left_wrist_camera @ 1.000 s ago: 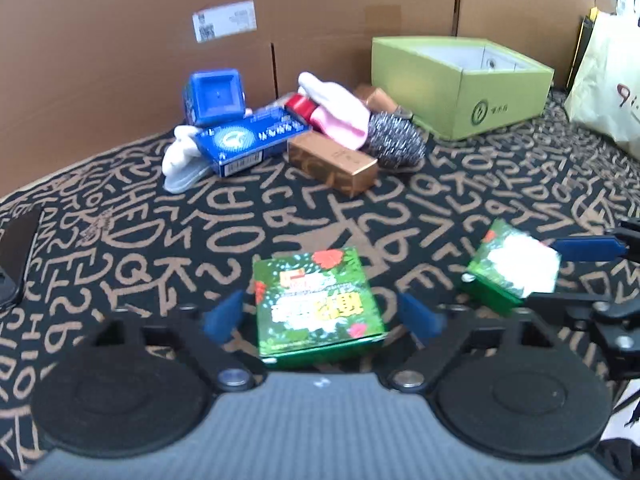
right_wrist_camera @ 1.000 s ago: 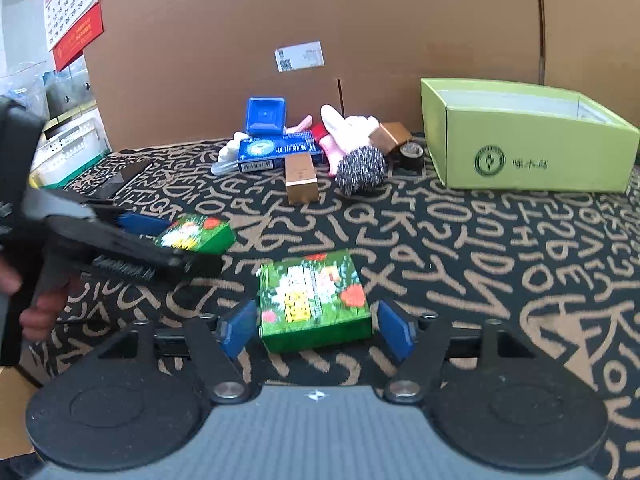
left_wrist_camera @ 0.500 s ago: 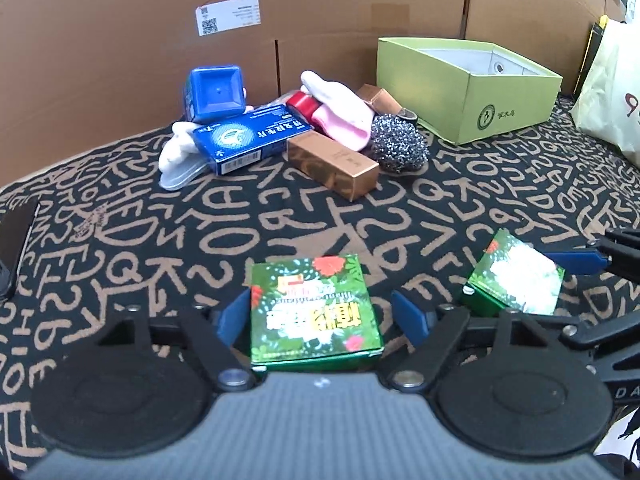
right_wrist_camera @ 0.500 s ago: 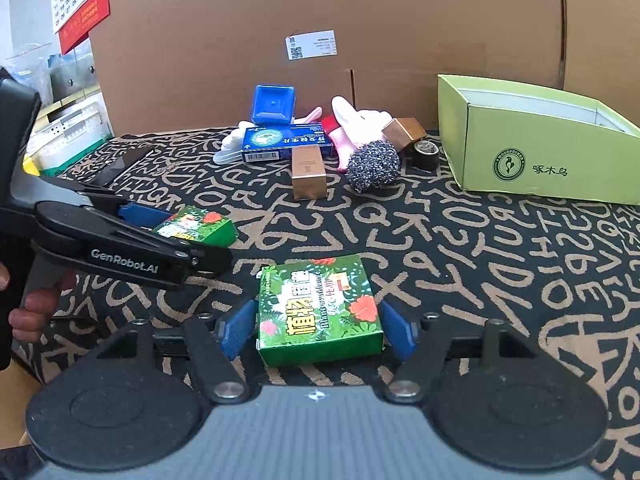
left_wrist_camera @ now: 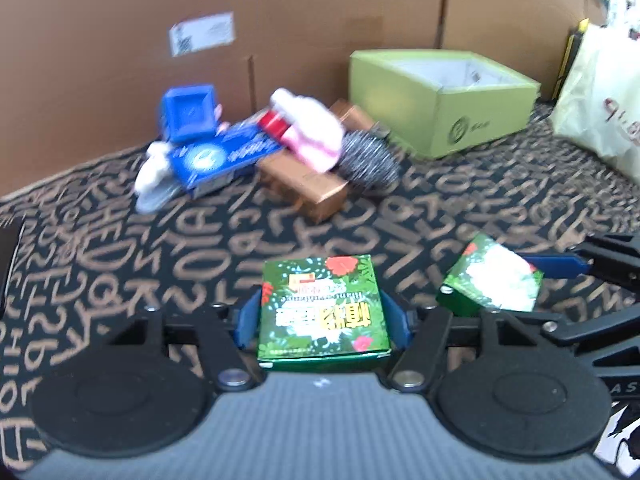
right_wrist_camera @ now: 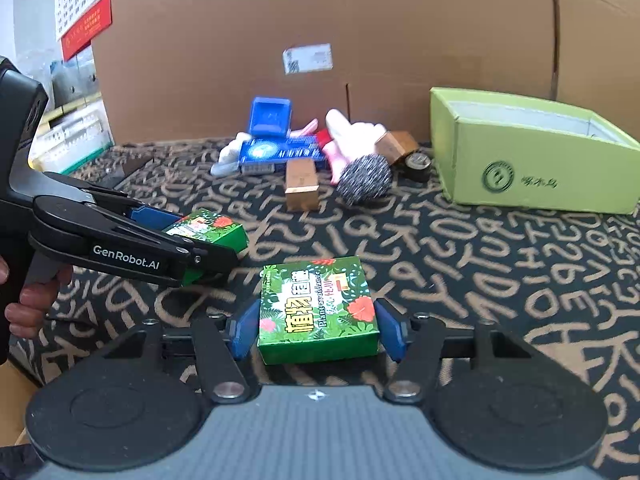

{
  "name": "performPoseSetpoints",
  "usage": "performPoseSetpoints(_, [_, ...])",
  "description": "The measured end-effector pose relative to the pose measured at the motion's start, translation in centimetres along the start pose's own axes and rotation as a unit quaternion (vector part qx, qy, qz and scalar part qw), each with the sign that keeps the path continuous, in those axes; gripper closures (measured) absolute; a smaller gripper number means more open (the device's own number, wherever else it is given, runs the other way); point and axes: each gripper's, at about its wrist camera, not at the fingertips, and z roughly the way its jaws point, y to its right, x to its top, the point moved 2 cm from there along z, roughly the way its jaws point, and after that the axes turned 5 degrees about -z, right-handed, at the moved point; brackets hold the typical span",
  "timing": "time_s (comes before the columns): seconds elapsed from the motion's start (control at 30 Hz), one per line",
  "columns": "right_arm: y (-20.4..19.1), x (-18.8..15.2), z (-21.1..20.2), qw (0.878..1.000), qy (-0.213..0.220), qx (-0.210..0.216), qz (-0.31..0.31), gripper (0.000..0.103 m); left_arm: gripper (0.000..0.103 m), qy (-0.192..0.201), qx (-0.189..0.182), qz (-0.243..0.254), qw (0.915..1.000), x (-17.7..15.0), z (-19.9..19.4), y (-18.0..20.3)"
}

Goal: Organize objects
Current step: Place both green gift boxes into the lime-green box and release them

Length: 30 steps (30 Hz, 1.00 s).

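Each gripper is shut on its own green flowered box. My left gripper (left_wrist_camera: 323, 314) holds one green box (left_wrist_camera: 323, 306) between its blue pads, a little above the patterned cloth. My right gripper (right_wrist_camera: 316, 326) holds a second green box (right_wrist_camera: 318, 308). In the left wrist view the right gripper's box (left_wrist_camera: 494, 280) shows at the right, tilted. In the right wrist view the left gripper's box (right_wrist_camera: 210, 232) shows at the left. An open light-green carton (right_wrist_camera: 532, 160) stands at the back right.
A pile lies at the back: a blue cube (right_wrist_camera: 270, 116), a blue flat box (right_wrist_camera: 280, 154), a copper box (right_wrist_camera: 302, 186), a steel scourer (right_wrist_camera: 364, 178), a pink and white bottle (right_wrist_camera: 348, 138). A cardboard wall (right_wrist_camera: 360, 40) stands behind. A plastic bag (left_wrist_camera: 600, 96) sits far right.
Both grippers have closed on their green boxes and lifted them slightly. The left view has shifted and is blurred with motion.
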Motion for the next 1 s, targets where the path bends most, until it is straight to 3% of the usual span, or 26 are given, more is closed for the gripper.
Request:
performPoseSetpoints(0.37, [7.1,5.8,-5.1,0.992,0.090,-0.084,-0.010,0.038,0.040,0.078,-0.094,0.037,0.9918,9.1,-1.3,6.9])
performPoseSetpoints(0.57, [12.3,9.3,-4.6,0.982,0.112,-0.154,-0.021,0.038,0.040,0.085,-0.105,0.030,0.9904,15.0,1.7,10.4])
performPoseSetpoints(0.7, [17.0,11.5,-3.3,0.975,0.120,-0.188,0.006,0.038,0.040,0.085,-0.085,0.020,0.9925,18.2,4.8,12.2])
performPoseSetpoints(1.0, [25.5,13.9,2.4,0.970,0.107,-0.204,0.074,0.038,0.040,0.067,-0.066,-0.017,0.9954,23.1,14.0,14.0])
